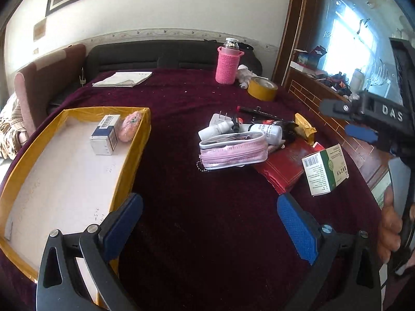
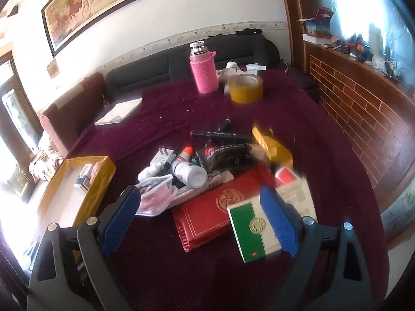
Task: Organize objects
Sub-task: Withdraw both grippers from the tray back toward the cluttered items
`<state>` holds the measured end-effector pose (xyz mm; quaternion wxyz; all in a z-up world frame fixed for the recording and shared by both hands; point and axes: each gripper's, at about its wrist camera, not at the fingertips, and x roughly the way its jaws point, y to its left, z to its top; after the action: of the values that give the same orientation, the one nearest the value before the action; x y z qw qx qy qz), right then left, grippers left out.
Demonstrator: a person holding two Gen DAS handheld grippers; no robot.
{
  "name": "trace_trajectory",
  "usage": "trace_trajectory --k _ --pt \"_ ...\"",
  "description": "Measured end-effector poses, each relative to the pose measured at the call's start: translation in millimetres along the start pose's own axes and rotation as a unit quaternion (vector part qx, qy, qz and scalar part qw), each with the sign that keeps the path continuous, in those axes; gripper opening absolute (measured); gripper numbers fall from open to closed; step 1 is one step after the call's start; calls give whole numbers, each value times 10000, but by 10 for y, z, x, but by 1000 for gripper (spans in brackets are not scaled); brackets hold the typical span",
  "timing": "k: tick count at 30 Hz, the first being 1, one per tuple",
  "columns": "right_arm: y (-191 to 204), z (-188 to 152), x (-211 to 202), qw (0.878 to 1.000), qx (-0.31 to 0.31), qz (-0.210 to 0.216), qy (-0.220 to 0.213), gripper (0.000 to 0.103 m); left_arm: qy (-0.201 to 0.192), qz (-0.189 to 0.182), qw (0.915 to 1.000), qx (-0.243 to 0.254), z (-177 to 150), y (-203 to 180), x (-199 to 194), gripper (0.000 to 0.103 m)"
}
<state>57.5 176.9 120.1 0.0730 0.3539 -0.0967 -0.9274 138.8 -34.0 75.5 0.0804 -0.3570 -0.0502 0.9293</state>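
My left gripper hangs open and empty over the bare maroon cloth. To its left sits a yellow-rimmed tray holding a blue-white box and a pink fuzzy thing. Ahead is a pile: a pink pouch, white bottles, a charger, pens, a yellow packet and a red booklet. My right gripper is wide open. A tilted green-white box lies against its right finger only, blurred. The left wrist view shows that box below the right gripper.
A pink-sleeved flask, a yellow tape roll and papers stand at the far side. A dark sofa lies behind the table. A brick-patterned wall runs along the right. A hand grips the right handle.
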Motion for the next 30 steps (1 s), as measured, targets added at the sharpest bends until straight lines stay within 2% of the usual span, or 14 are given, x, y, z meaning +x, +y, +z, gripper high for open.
trace_trajectory --k 6,10,13,15,17,19,21,22,24,27,30 --pt "101 238 351 9980 -123 313 540 94 194 -470 9969 -606 73 248 -35 102" --pt "368 265 615 9924 -341 690 955 94 184 -694 9951 -676 76 358 -108 102" --pt "538 333 929 9894 -486 637 1210 94 78 -765 9943 -741 91 448 -199 102" --pt "567 338 1166 9859 -366 645 1500 94 3 -808 9936 -792 115 524 -258 102" --pt "583 273 1326 9782 -115 888 1873 94 -90 -739 9939 -816 128 609 -299 102" --pt "645 150 1354 9657 50 1412 2179 95 -144 -696 9933 -906 139 706 -298 102" --pt "723 12 1295 9455 130 2102 2485 95 -85 -760 9918 -1022 134 794 -262 102" --pt "739 -34 1225 9414 117 2247 2512 95 -65 -781 9911 -1072 130 823 -241 102" --pt "715 -20 1091 9522 -36 2022 2287 95 -22 -824 9895 -1190 115 873 -191 102" --pt "604 119 946 9774 -324 1120 1765 95 37 -944 9875 -1265 89 886 -151 102" --pt "531 200 985 9849 -692 192 1576 94 48 -920 9886 -1194 72 866 -131 102"
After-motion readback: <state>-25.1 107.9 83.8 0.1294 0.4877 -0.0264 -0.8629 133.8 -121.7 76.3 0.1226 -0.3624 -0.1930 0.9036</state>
